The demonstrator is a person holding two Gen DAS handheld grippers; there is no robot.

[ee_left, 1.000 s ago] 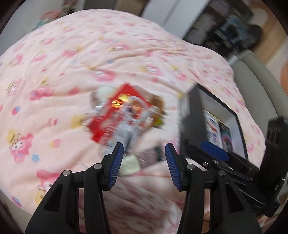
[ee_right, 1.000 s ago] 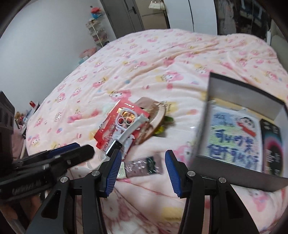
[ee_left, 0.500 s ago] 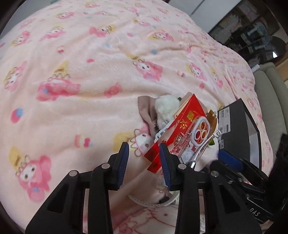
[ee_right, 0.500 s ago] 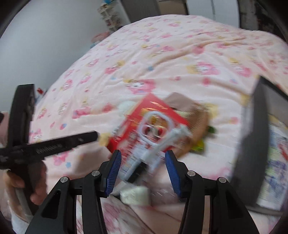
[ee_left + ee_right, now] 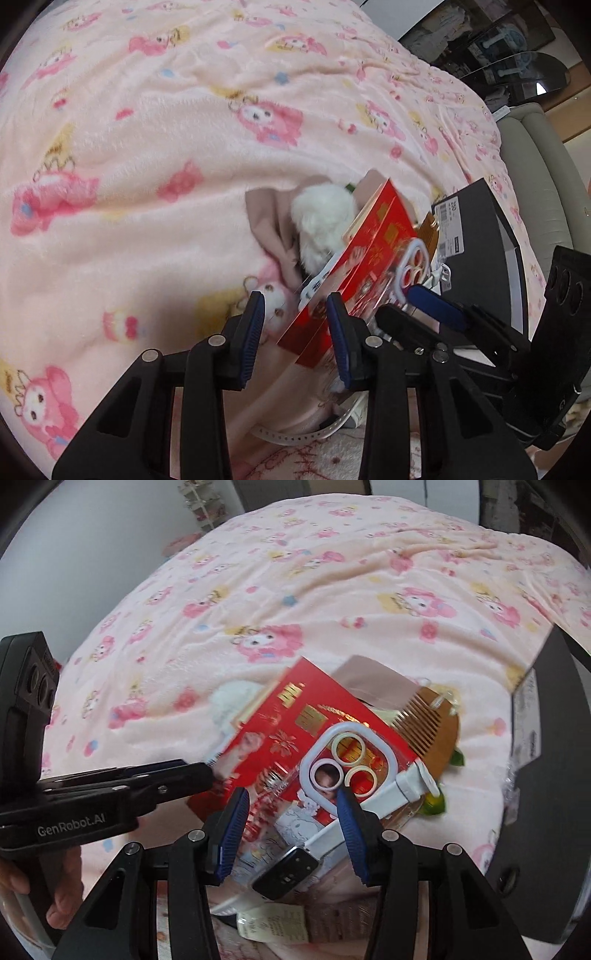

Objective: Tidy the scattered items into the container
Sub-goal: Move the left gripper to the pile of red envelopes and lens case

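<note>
Scattered items heaped on the bed, black box beside them

Surface: bed under a pink fleece blanket (image 5: 332, 590) printed with cartoon characters, rumpled. Room: pale wall and a small shelf unit (image 5: 199, 506) beyond the far edge; dark shelving (image 5: 491, 44) and a grey padded edge (image 5: 535, 177) on the other side.

Pile: red packet (image 5: 295, 731) lies tilted on top, white ringed plastic piece (image 5: 347, 764) on it, wooden comb (image 5: 428, 723) just beside, white fluffy item (image 5: 325, 221) and beige cloth (image 5: 269, 221) under the packet's far side. Black box (image 5: 476, 236), the container, stands just right of the pile, open.

Room to move: blanket bare on the far and left sides of the pile; box wall closes off the right.

Left hand-held gripper (image 5: 295, 332): jaws spread, packet's near corner between them, pads not touching it. Right hand-held gripper (image 5: 291, 830): jaws spread, low over the pile's near edge.

Change since half a second ago: both grippers have closed in on the pile; left jaws are wider apart.
</note>
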